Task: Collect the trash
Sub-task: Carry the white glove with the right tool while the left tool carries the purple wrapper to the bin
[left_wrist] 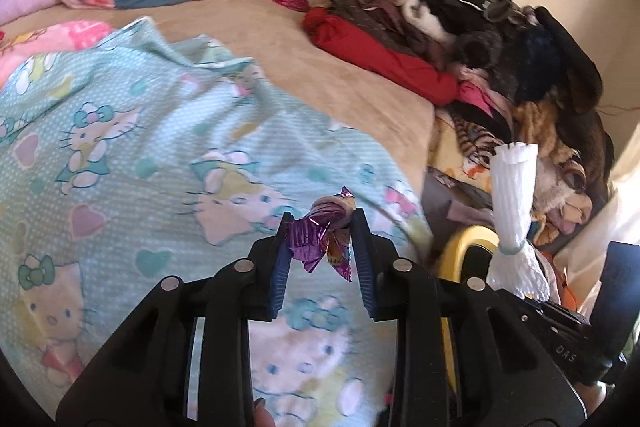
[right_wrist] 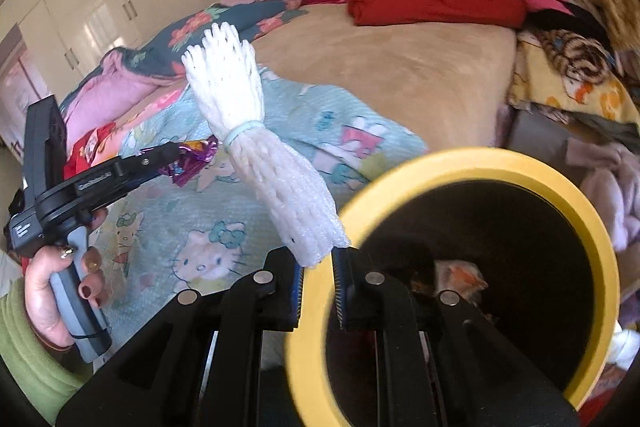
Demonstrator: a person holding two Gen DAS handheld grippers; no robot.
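A cluttered bed [right_wrist: 400, 67] filled the room. The right claw [right_wrist: 320, 267], clamped on a white foam net [right_wrist: 256, 131], sat just beside the yellow-rimmed bin [right_wrist: 520, 163]; the left claw [left_wrist: 320, 227], pinching a purple wrapper [left_wrist: 316, 235], hung farther away.

Left wrist view: bed [left_wrist: 344, 67] fills frame; blanket [left_wrist: 160, 155] lower left on bed, clothes pile [left_wrist: 500, 39] upper right. Wrapper [left_wrist: 320, 239] at centre between left gripper [left_wrist: 320, 227] jaws. Right wrist view: bin [right_wrist: 460, 163] lower right, seemingly beside bed; foam net [right_wrist: 256, 147] between right gripper [right_wrist: 320, 259] jaws at centre.
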